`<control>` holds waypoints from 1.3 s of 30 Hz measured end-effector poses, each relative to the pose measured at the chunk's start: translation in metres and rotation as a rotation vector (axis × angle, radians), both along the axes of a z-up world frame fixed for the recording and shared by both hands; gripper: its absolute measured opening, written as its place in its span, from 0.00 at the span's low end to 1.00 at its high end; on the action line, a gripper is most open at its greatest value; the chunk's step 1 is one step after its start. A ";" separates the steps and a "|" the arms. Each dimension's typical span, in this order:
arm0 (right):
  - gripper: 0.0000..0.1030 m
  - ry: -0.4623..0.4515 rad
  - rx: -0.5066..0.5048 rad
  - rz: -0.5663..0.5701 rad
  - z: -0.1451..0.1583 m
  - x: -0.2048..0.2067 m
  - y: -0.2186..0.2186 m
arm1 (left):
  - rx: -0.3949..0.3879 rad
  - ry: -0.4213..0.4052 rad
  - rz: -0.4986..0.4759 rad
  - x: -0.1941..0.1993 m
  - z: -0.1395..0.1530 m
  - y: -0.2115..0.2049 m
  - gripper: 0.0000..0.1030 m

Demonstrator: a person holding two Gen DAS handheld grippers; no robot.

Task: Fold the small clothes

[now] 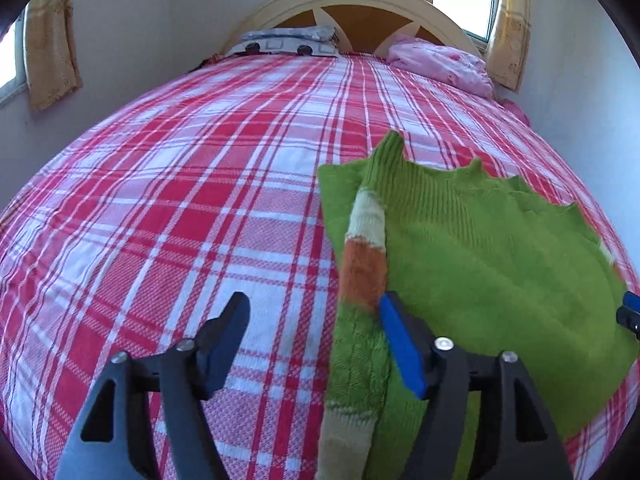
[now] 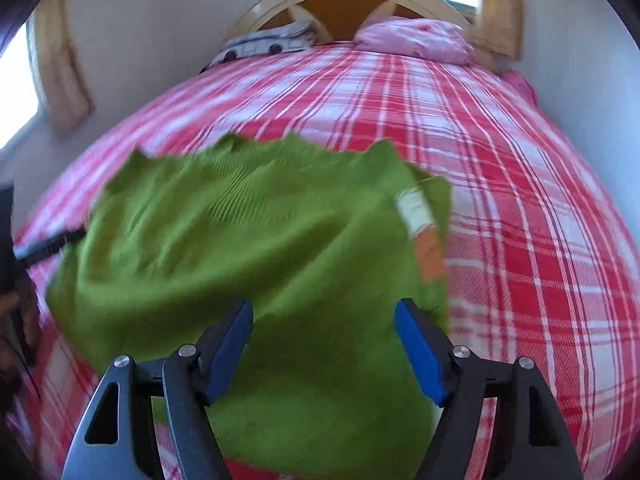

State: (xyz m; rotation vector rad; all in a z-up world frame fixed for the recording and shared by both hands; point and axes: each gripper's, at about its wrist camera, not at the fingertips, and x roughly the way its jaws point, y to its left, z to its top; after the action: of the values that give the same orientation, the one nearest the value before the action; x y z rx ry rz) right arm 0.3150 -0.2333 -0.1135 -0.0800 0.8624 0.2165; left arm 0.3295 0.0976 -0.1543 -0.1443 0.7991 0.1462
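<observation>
A small green knitted sweater [image 1: 472, 240] lies flat on the red and white plaid bed [image 1: 180, 200], at the right in the left wrist view. Its sleeve [image 1: 362, 264], striped cream and orange, lies folded along the body's left edge. My left gripper [image 1: 314, 308] is open over that sleeve, with the right finger [image 1: 400, 344] on the sweater and the left finger over the sheet. My right gripper [image 2: 324, 316] is open and empty just above the sweater [image 2: 248, 232]; that view is blurred. The other striped sleeve [image 2: 424, 232] shows at the sweater's right edge.
A wooden headboard [image 1: 360, 4] stands at the far end, with a patterned pillow [image 1: 288, 42] and a pink crumpled cloth [image 1: 440, 64] in front of it. Walls and curtained windows flank the bed. The right gripper's tip [image 1: 630, 312] shows at the right edge.
</observation>
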 end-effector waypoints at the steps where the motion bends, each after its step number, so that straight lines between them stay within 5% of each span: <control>1: 0.72 -0.012 -0.011 0.025 0.002 -0.002 0.010 | -0.008 -0.001 0.003 -0.001 0.000 0.001 0.70; 6: 0.72 0.009 0.090 0.111 0.017 0.019 0.056 | -0.068 -0.008 0.024 -0.001 -0.006 0.012 0.78; 10: 0.55 0.142 -0.019 0.122 -0.020 0.064 0.098 | -0.108 -0.015 0.027 -0.007 -0.009 0.016 0.81; 20: 0.55 0.109 0.024 -0.100 -0.023 0.164 0.094 | -0.172 -0.013 0.022 -0.008 -0.013 0.023 0.84; 23: 0.55 0.098 0.098 -0.097 -0.013 0.148 0.088 | -0.187 -0.023 0.033 -0.010 -0.013 0.026 0.85; 29: 0.55 0.027 0.041 -0.039 0.003 0.065 0.056 | -0.222 -0.034 0.051 -0.013 -0.014 0.032 0.90; 31: 0.55 0.050 -0.020 -0.113 -0.006 0.044 0.025 | -0.207 -0.025 0.049 -0.011 -0.014 0.029 0.93; 34: 0.55 0.083 0.057 -0.132 -0.022 0.022 -0.017 | -0.159 0.000 0.044 -0.008 -0.014 0.022 0.99; 39: 0.55 0.054 0.099 -0.123 -0.019 -0.005 -0.026 | -0.127 0.019 0.041 -0.006 -0.015 0.018 1.00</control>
State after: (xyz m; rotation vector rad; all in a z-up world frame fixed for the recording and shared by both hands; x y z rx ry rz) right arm 0.3096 -0.2590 -0.1325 0.0717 0.9063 0.1463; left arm 0.3233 0.1160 -0.1695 -0.2803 0.8248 0.1358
